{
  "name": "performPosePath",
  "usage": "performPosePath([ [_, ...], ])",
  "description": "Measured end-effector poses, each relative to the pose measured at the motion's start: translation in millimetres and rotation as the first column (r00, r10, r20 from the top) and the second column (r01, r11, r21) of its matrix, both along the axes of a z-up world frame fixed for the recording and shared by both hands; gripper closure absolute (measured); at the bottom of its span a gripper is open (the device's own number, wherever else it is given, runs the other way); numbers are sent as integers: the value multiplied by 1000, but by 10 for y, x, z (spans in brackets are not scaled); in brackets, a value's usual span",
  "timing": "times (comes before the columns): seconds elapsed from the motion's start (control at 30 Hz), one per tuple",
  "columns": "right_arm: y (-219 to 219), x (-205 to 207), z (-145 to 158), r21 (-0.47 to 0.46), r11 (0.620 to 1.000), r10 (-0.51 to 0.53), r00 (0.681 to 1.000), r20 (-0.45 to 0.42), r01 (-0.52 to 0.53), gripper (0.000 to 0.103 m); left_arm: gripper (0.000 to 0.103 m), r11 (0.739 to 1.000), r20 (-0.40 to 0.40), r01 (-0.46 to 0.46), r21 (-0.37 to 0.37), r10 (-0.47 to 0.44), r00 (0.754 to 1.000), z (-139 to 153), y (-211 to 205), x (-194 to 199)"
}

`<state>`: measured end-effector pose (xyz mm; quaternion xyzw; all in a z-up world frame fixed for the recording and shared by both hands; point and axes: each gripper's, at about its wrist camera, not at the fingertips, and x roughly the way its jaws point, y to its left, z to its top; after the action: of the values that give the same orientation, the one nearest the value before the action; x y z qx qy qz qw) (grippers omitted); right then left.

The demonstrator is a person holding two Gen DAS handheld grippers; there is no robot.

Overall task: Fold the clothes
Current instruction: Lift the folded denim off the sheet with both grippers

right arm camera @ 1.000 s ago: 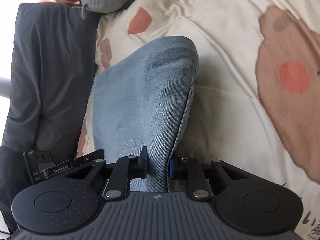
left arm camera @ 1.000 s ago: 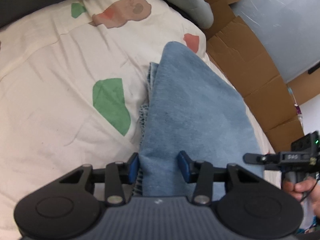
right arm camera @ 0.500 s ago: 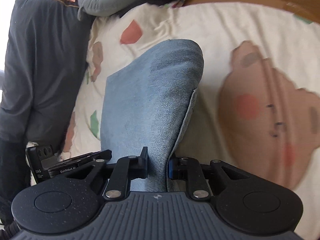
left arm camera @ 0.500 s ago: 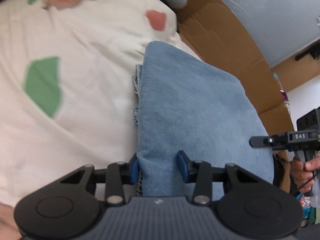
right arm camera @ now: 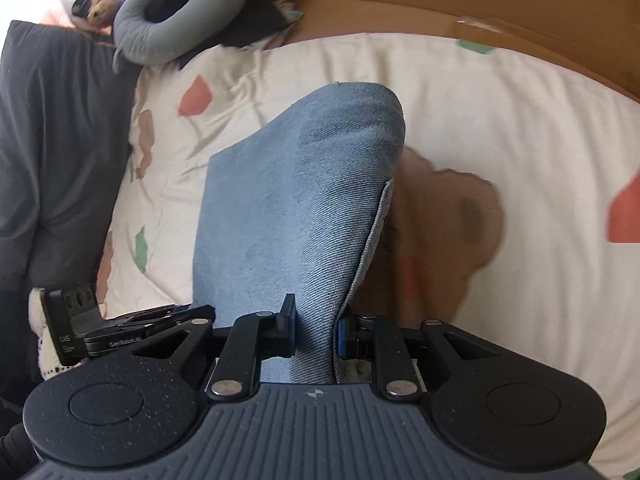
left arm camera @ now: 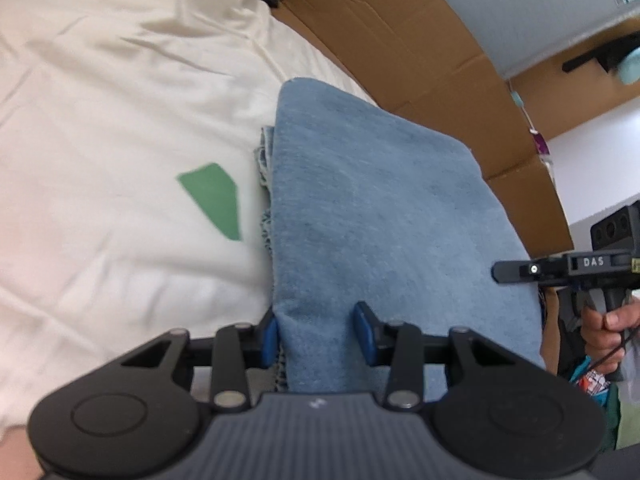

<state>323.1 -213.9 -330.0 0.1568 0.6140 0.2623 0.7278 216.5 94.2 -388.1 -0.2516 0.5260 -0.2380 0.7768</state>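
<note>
Here the folded blue denim garment (left arm camera: 384,216) fills the centre of the left wrist view, running from the lower middle of the frame up toward the upper centre; the left gripper (left arm camera: 320,336) has its blue-padded fingers (left arm camera: 270,338) clamped on a thick bunch of the cloth at the bottom of the frame, the left pad pressed against the folded edge and the right pad sunk into the top face; frayed layers show along the garment's left side. Under it lies a cream bedsheet (left arm camera: 120,120) with a green patch (left arm camera: 214,198) at centre left and a pink one at the top; brown cardboard (left arm camera: 420,52) curves across the upper right. At the right edge a hand (left arm camera: 604,332) grips the handle of the other device. In the right wrist view the right gripper (right arm camera: 314,330) has its fingers (right arm camera: 288,328) pinched close together on a narrow fold of the same denim (right arm camera: 296,208), which rises from the lower centre to a rounded bend at upper centre, above the sheet (right arm camera: 500,120); a dark grey blanket (right arm camera: 56,140) lies at the left, a grey neck pillow (right arm camera: 176,12) at upper left.
</note>
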Motion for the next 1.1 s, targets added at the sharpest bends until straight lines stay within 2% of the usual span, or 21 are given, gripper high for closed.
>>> performPosePath([
  [0.17, -289, -71, -264, -17, 999, -39, 999, 9, 39, 79, 60, 1000, -2, 3, 11, -3, 1000, 12, -147, 81],
  [0.3, -473, -142, -541, 20, 997, -81, 997, 9, 80, 73, 59, 999, -43, -42, -32, 41, 998, 15, -78, 118],
  [0.37, -547, -173, -654, 45, 994, -100, 995, 5, 100, 71, 49, 999, -34, -53, -10, 53, 998, 43, -31, 107],
  [0.43, -560, -167, -690, 49, 994, -95, 995, 11, 94, 69, 44, 998, -24, -68, 5, 68, 997, 46, 24, 117],
  [0.63, -502, -143, -751, 27, 999, -42, 998, 46, 41, 67, 37, 997, -29, -68, -18, 68, 997, -45, 10, 196],
  [0.87, -464, -94, -810, 7, 1000, -11, 999, 32, 11, 66, 32, 992, -66, -75, -103, 69, 995, -220, -50, 274],
  [0.97, -450, -84, -859, 4, 1000, -23, 1000, 16, 22, 65, 27, 985, -84, -96, -143, 84, 993, -318, -45, 295],
  [1.1, -458, -84, -881, 15, 999, -39, 999, 4, 39, 64, 26, 979, -88, -95, -181, 80, 993, -374, -50, 316],
])
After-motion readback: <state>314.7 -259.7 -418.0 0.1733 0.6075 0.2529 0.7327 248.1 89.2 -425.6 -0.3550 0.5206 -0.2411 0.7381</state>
